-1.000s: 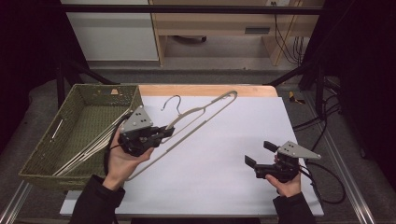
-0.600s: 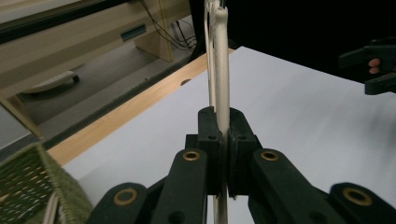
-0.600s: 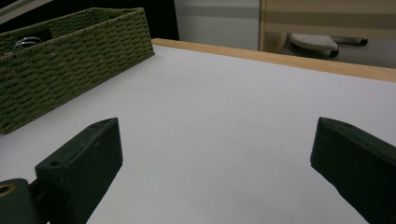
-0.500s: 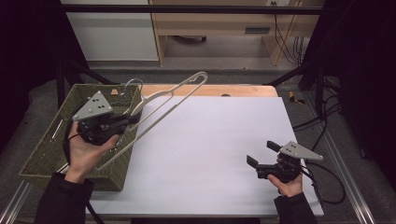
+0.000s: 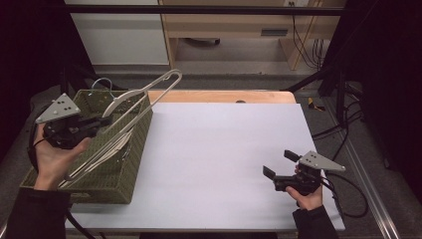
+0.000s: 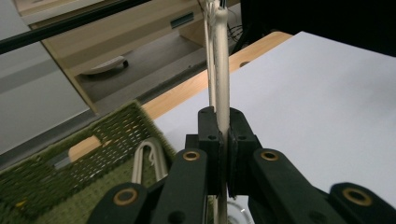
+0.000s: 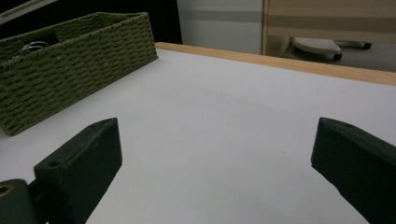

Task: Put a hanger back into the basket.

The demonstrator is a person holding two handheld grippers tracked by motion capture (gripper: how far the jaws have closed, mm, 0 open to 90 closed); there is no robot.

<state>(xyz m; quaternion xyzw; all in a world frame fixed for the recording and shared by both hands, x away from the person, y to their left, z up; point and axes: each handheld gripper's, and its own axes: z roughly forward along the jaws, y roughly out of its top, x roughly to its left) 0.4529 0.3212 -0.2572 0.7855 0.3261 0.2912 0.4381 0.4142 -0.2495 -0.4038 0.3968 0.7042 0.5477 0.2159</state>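
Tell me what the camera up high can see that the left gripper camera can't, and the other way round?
The high view takes in the whole hanger tilted over the basket, its hook at the far end, the left gripper in the person's hand, and the right gripper open above the white table. The left gripper view gives the close-up: the black jaws shut tight on the hanger's white bar. Both show the hanger, the green woven basket with other hangers lying inside, and the table.
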